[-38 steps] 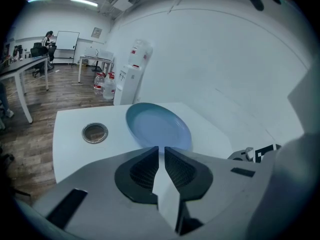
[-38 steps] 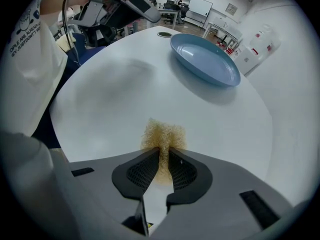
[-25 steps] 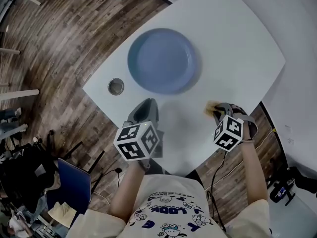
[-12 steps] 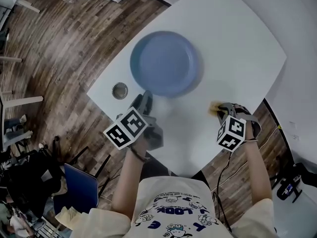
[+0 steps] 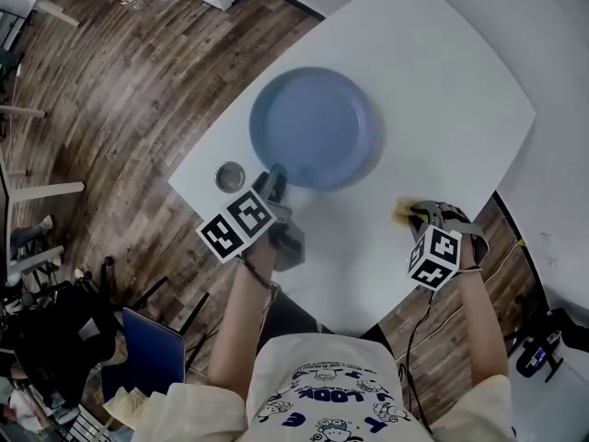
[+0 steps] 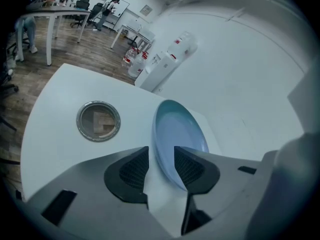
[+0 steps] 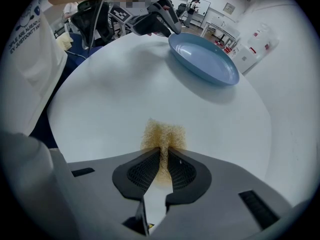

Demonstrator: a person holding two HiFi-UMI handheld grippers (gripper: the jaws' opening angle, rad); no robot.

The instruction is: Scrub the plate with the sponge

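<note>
Two grippers work over the white table [image 5: 442, 72]. The plate [image 5: 313, 127] is pale blue, round and shallow, with a raised rim and a smooth, bare well. It lies flat toward the far left of the tabletop. The sponge [image 7: 164, 134] is a yellowish-tan, fuzzy, fibrous tuft resting on the table at the near right, well apart from the plate. The right gripper [image 7: 164, 160] is clenched on it: the pads squeeze its lower part thin, and the top fans out beyond the tips. The left gripper [image 6: 161, 159] has just been opening its jaws. They stand apart with the plate's near rim between them, and a gap shows beside the left pad. Whether the other pad touches the rim is hard to tell. A small round metal dish [image 5: 230, 176] sits just left of the plate. In the head view the right gripper covers most of the sponge, leaving only a tan edge showing.
</note>
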